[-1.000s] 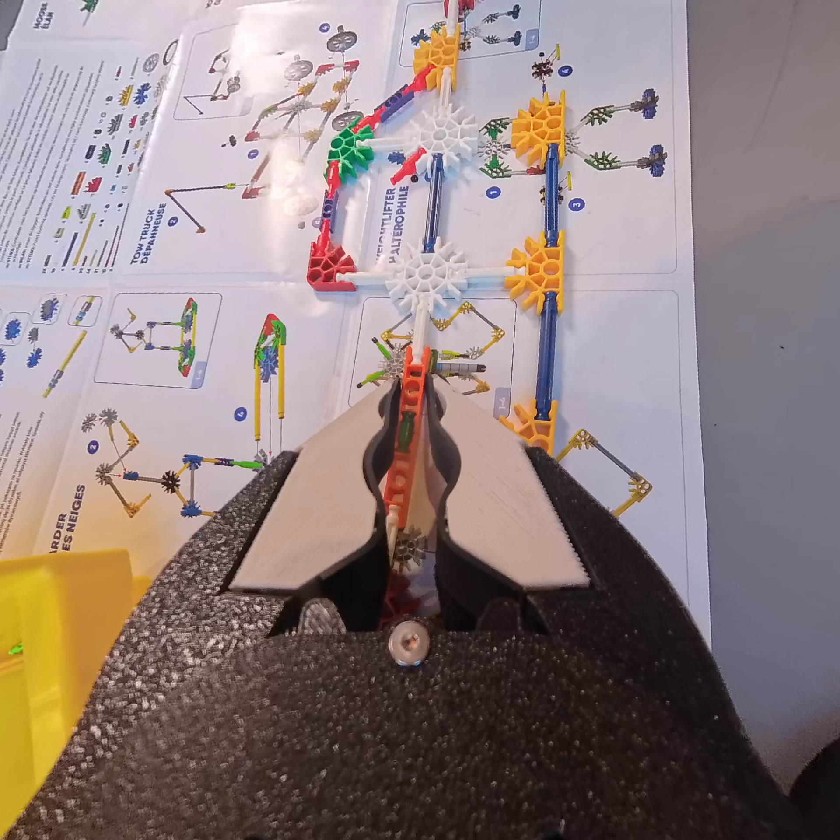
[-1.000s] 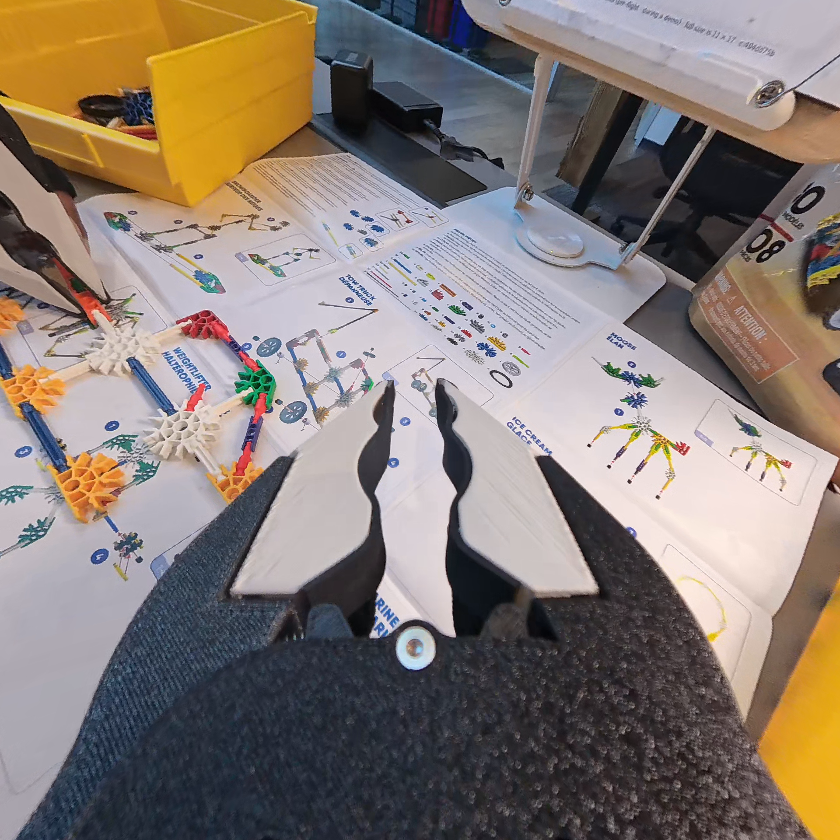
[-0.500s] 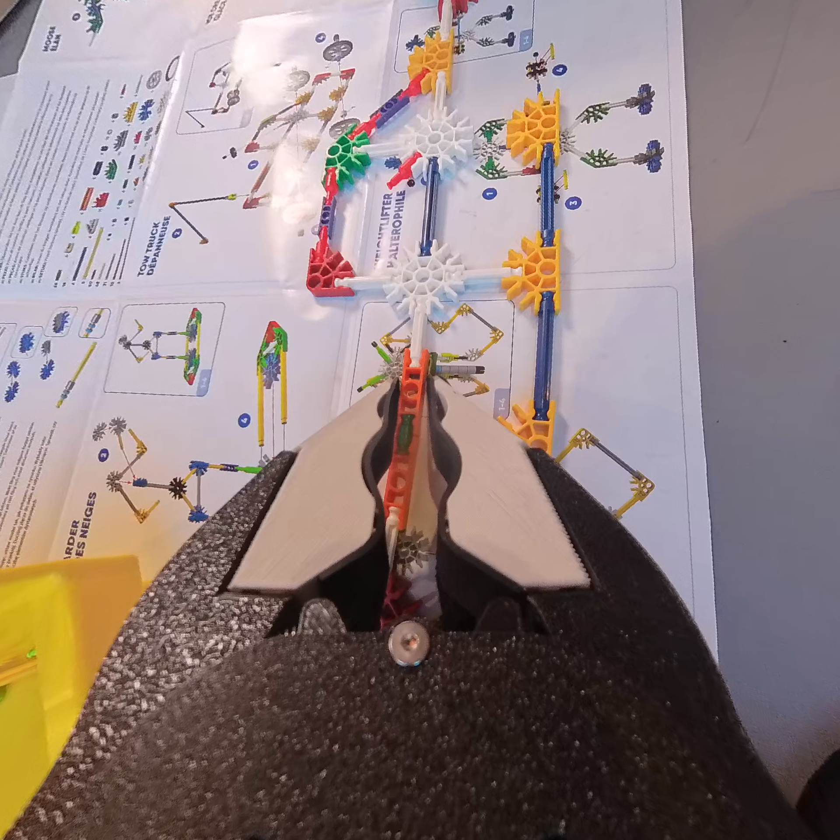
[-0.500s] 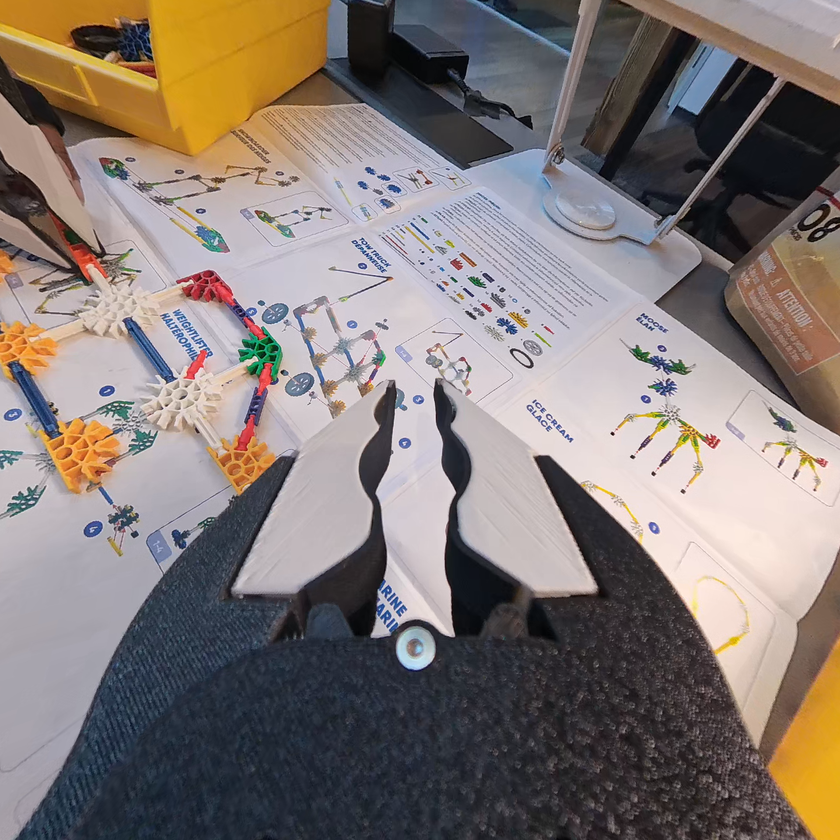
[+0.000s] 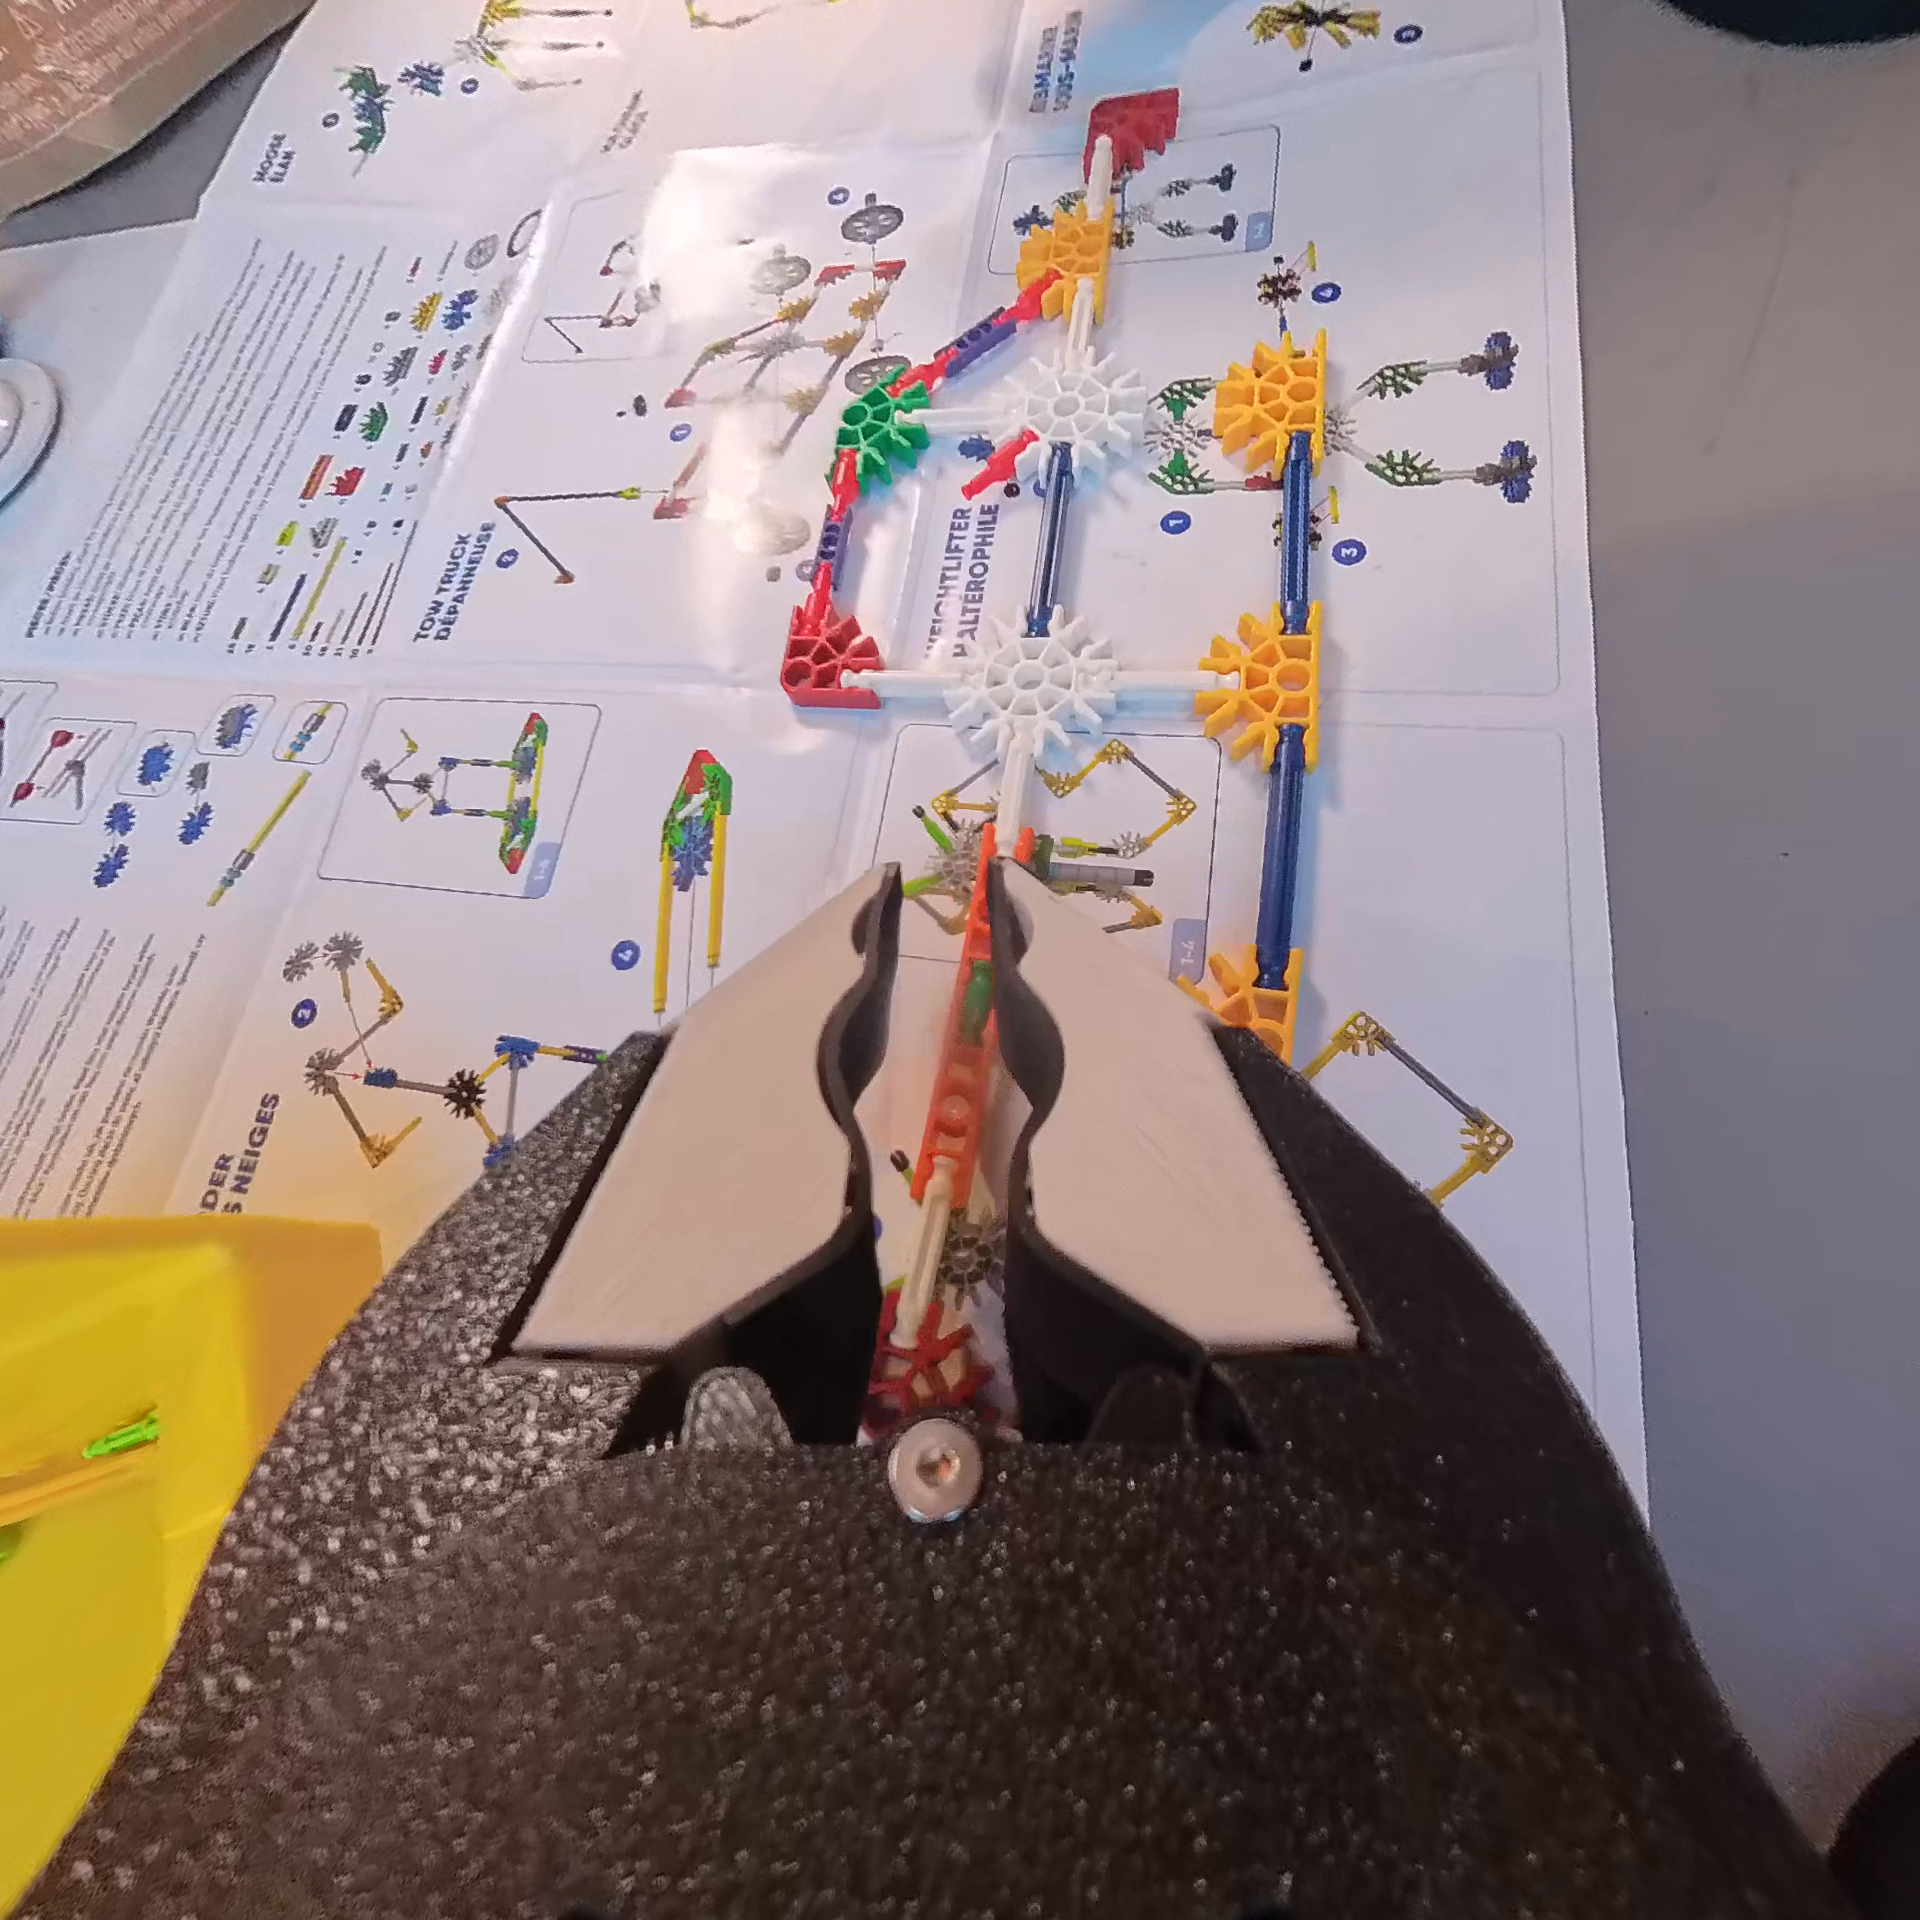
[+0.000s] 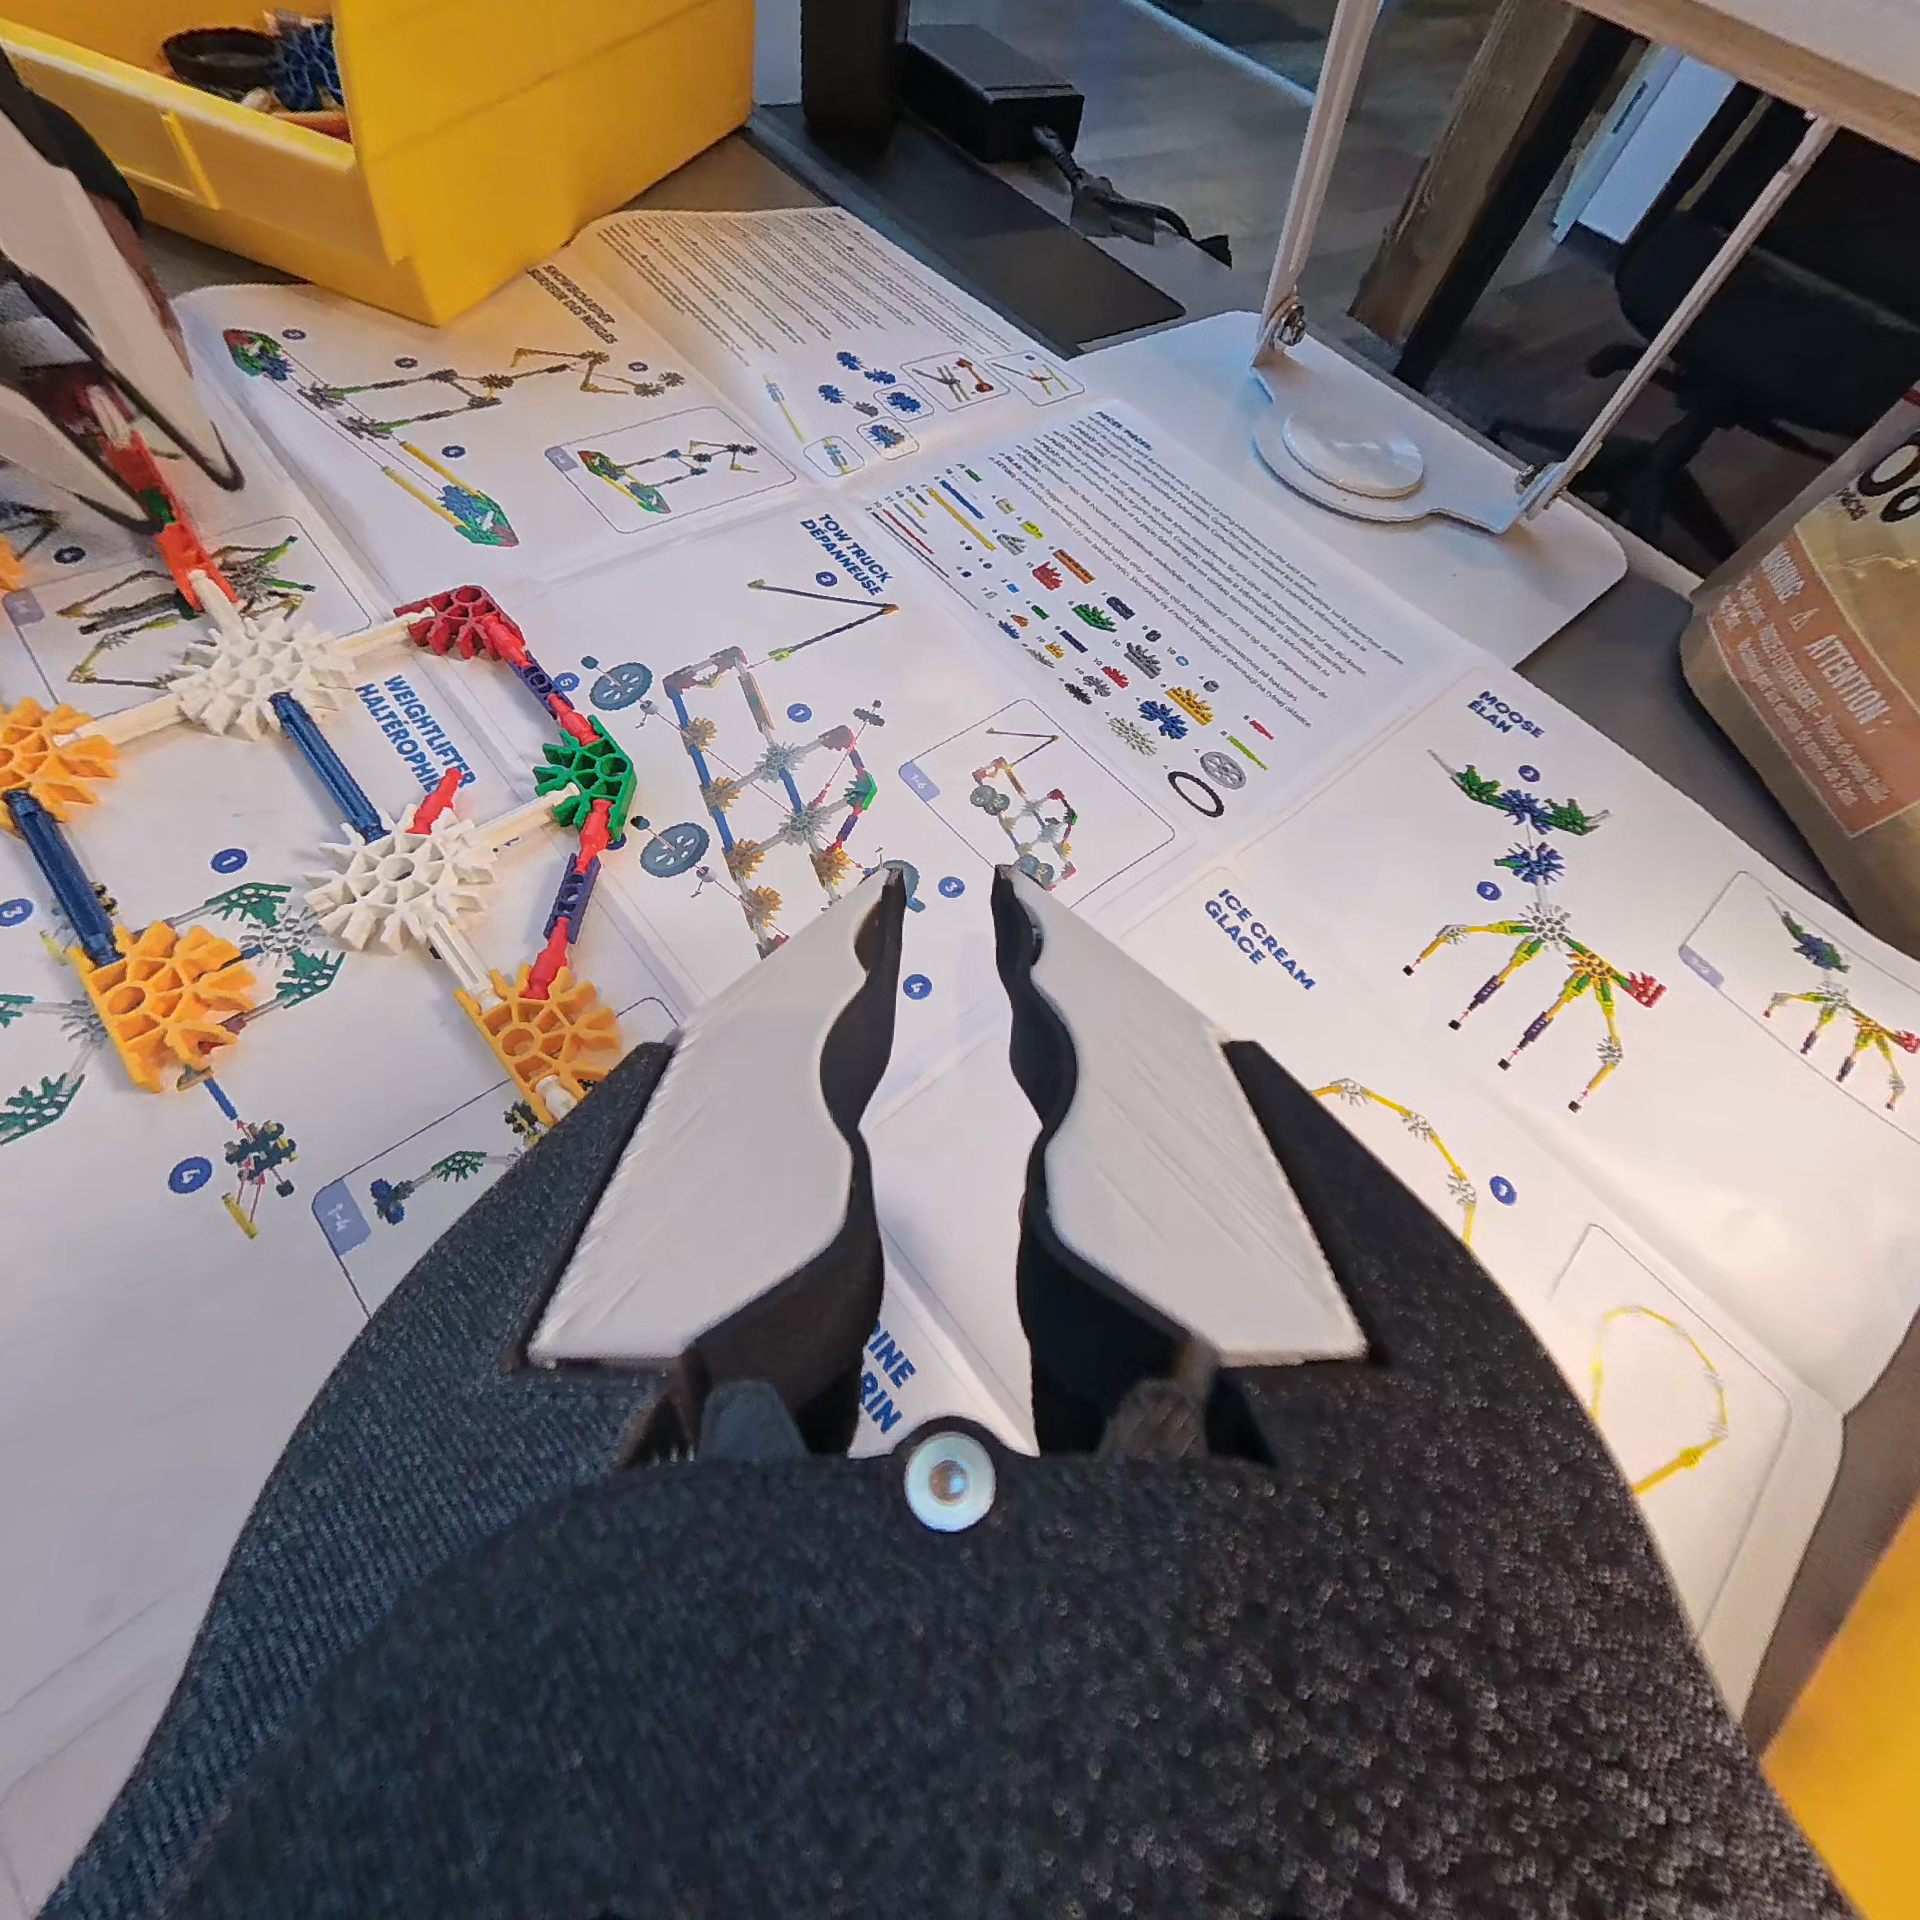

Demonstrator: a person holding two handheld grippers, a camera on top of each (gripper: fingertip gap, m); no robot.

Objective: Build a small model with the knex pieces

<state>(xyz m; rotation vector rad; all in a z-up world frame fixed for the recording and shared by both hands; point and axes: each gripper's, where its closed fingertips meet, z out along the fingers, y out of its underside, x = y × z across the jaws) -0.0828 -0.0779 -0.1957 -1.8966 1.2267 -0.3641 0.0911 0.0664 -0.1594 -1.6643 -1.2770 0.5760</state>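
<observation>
A flat rod-and-connector model with white, yellow, red and green connectors and blue rods lies on a printed instruction sheet. An orange connector at its near end lies between the fingers of my left gripper. The jaws are a little apart: the left finger stands clear of the connector, the right finger is against it. My right gripper is open and empty above the sheet, just right of the model. The left gripper shows at the upper left of the right wrist view.
A yellow parts bin stands at the back left, its corner also in the left wrist view. A white stand base, a black power adapter and a brown box lie behind the sheet. Grey table borders it. Spacing between my two grippers at the tips: around 25 cm.
My left gripper's jaws have parted, its left finger coming off the orange connector it was clamping. My right gripper has drifted left, closer to the model, still open.
</observation>
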